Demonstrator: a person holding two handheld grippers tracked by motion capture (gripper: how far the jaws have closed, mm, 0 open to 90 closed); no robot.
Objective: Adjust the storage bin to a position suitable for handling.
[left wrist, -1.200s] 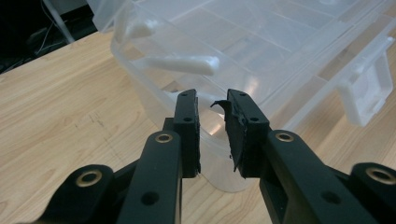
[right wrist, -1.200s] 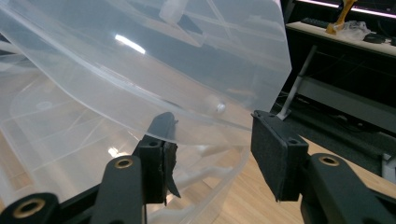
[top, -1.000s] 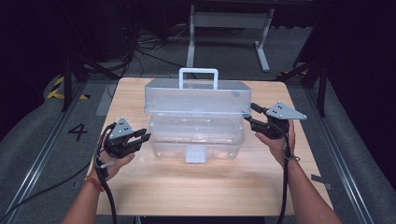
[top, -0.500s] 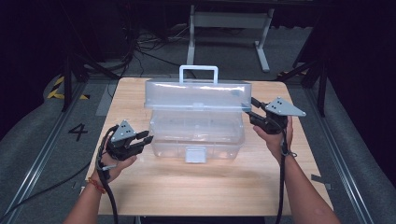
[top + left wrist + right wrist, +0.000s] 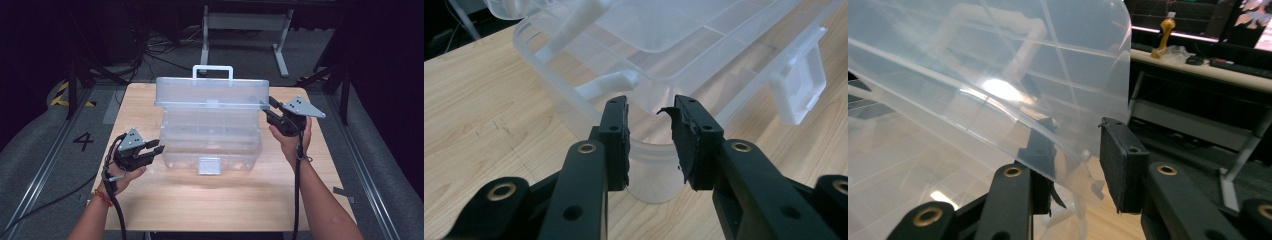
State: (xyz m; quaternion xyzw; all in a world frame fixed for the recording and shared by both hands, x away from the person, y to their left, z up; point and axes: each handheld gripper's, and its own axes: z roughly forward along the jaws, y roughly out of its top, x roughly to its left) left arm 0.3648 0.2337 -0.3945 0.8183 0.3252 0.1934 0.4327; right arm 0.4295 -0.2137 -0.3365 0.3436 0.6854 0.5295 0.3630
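While the right gripper (image 5: 272, 114) straddles the lid (image 5: 212, 92) edge, jaws parted around it, not clamped, the left gripper (image 5: 152, 150) sits released beside the clear box (image 5: 210, 145) mid-table (image 5: 150, 200). Lid is raised; likely mid-closing or opening. Next move probably calls for pinching the lid and steadying the base.
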